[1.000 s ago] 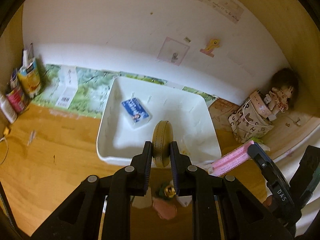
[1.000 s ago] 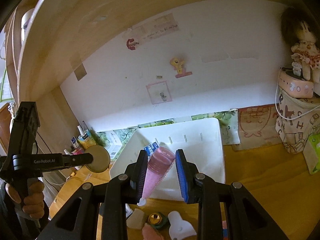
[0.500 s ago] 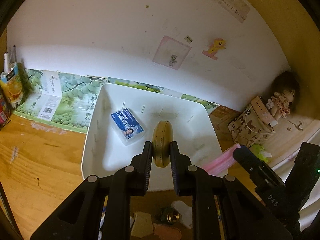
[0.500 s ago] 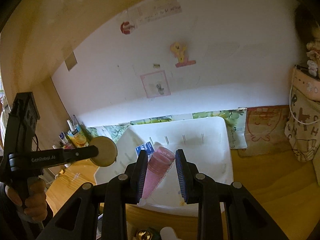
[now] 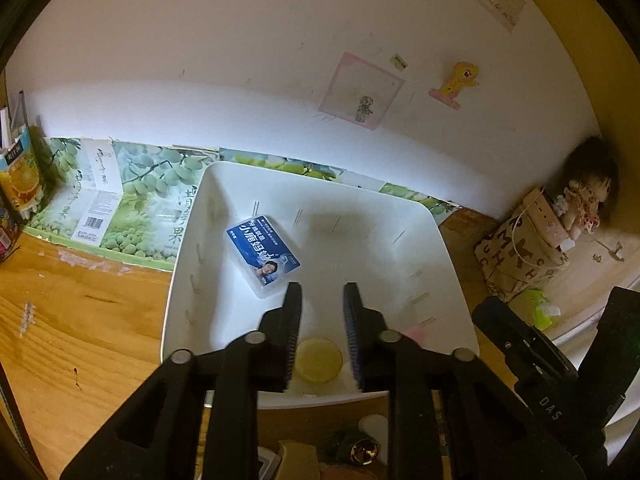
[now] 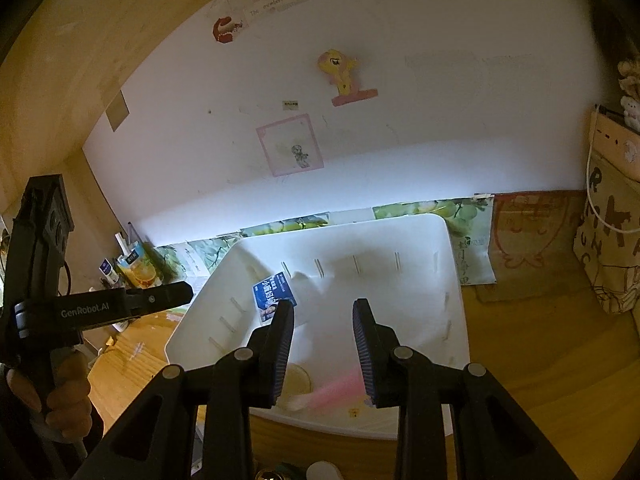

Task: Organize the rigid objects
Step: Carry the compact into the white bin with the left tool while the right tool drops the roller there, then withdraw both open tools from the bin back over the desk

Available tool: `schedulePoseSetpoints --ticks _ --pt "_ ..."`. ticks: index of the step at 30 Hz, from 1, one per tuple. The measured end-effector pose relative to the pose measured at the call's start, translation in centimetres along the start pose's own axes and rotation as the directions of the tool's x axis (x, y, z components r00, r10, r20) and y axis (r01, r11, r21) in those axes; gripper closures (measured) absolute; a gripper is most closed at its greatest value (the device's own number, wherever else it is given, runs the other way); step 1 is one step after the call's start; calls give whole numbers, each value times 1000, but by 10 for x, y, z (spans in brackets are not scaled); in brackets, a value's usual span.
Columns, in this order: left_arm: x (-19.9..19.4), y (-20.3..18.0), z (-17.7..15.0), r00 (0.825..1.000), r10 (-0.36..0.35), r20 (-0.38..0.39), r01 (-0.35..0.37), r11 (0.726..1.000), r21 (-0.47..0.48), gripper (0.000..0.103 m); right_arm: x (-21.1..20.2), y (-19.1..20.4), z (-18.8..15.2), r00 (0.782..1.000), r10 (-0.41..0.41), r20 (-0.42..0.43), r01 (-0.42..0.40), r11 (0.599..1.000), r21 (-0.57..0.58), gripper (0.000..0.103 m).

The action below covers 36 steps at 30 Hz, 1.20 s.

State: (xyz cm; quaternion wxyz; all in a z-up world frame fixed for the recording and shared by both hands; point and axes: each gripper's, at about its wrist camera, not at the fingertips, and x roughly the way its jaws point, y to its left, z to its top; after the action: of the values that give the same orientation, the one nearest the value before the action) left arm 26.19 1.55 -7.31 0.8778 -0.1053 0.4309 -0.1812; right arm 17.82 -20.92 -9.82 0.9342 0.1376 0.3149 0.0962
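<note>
A white bin (image 5: 436,240) (image 6: 456,280) stands on the wooden desk. Inside lie a blue-labelled clear box (image 5: 264,254) (image 6: 274,294), a round tan disc (image 5: 319,360) (image 6: 296,378) near the front wall, and a pink object (image 6: 340,386), blurred. My left gripper (image 5: 320,300) is open and empty above the disc. My right gripper (image 6: 323,316) is open and empty above the pink object. The left gripper's body also shows in the right wrist view (image 6: 120,306).
Small items (image 5: 352,446) lie on the desk in front of the bin. A juice carton (image 5: 18,172) stands at the far left. A patterned bag (image 5: 524,256) and a doll (image 5: 580,200) sit at the right. A green fruit-print sheet (image 5: 132,200) leans along the wall.
Both grippers opened over the bin. The tan disc dropped from the left gripper and the pink object from the right; both now lie in the bin.
</note>
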Motion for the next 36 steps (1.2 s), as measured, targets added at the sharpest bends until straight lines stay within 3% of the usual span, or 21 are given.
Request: schedulePoseSetpoints --ticks 3,4,10,15,29,36 --pt "-9 -2 0 999 10 31 -10 1000 2 59 -8 1 1 1000 0 18 0 1000 -1 55" --pt "-14 -3 0 999 9 46 -9 1000 2 59 -11 2 1 1000 1 26 -1 1000 0 50" --pt "-35 -9 -4 996 34 85 -36 999 18 46 -38 8 3 996 4 84 -4 1000 -10 34" --pt "-58 -18 -12 987 68 148 -74 997 29 25 -65 12 4 991 1 132 0 1000 -10 26" --pt "-117 -38 -64 971 88 221 -101 994 48 22 -138 23 -25 978 -32 205 35 999 -13 21" --pt "-135 -44 -98 976 93 195 -103 994 42 22 -170 30 -51 973 -56 223 66 997 -35 21"
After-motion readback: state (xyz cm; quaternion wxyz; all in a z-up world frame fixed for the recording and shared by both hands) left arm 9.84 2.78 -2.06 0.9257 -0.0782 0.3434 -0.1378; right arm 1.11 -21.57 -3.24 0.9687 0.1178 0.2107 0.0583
